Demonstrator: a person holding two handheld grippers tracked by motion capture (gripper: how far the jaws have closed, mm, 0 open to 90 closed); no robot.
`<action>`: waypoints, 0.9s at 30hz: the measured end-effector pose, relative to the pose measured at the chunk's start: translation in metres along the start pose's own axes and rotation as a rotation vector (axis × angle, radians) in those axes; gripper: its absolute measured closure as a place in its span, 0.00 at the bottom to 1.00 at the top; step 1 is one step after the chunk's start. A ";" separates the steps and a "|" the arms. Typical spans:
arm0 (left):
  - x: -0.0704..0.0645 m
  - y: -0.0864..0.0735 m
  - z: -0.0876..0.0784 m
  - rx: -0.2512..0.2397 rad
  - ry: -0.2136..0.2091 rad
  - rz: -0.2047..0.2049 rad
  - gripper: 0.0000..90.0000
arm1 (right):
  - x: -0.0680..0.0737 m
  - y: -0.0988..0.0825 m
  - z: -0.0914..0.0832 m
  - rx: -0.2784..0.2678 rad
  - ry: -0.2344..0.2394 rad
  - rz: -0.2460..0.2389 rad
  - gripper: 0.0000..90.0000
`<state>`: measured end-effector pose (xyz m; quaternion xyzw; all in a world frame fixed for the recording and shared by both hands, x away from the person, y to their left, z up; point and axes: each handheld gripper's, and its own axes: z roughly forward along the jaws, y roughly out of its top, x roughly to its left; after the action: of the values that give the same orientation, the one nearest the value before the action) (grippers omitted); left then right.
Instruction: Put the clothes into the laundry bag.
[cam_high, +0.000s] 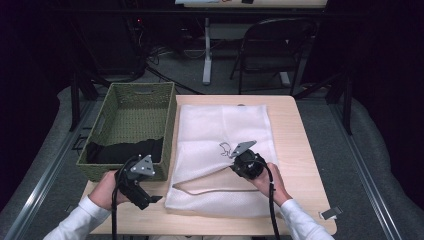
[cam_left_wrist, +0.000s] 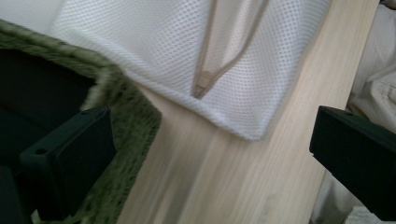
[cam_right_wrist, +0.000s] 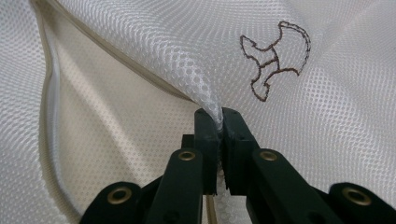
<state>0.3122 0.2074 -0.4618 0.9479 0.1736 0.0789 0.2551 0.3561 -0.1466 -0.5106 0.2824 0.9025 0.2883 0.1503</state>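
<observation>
A white mesh bag (cam_high: 220, 127) lies flat on the wooden table (cam_high: 295, 150), with a beige zipper (cam_high: 210, 190) open along its near edge and a small embroidered mark (cam_right_wrist: 275, 60) on top. My right gripper (cam_high: 239, 167) (cam_right_wrist: 220, 117) is shut on a fold of the mesh bag (cam_right_wrist: 154, 51) beside that mark and holds it raised. My left gripper (cam_high: 150, 199) (cam_left_wrist: 210, 154) is open with nothing between its jaws. It hovers over the table's front left, between the green basket (cam_left_wrist: 126, 140) and the mesh bag's corner (cam_left_wrist: 243, 112).
The green woven basket (cam_high: 135, 112) stands at the table's left edge with black cloth (cam_high: 125, 150) in its near end. A small metal clip (cam_high: 331, 213) lies at the table's front right corner. A folding chair (cam_high: 272, 45) stands beyond the table.
</observation>
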 end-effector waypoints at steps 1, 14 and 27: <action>0.003 0.000 -0.002 0.000 0.009 0.002 0.00 | 0.000 0.000 -0.001 -0.002 -0.005 0.001 0.96; 0.058 0.008 -0.032 0.019 0.047 0.069 0.00 | 0.001 0.001 -0.005 -0.014 -0.030 -0.001 0.96; 0.115 0.012 -0.024 0.145 0.034 0.055 0.00 | 0.001 0.001 -0.005 -0.015 -0.025 0.003 0.96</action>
<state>0.4163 0.2508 -0.4280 0.9668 0.1572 0.0893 0.1806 0.3539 -0.1475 -0.5066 0.2862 0.8980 0.2916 0.1631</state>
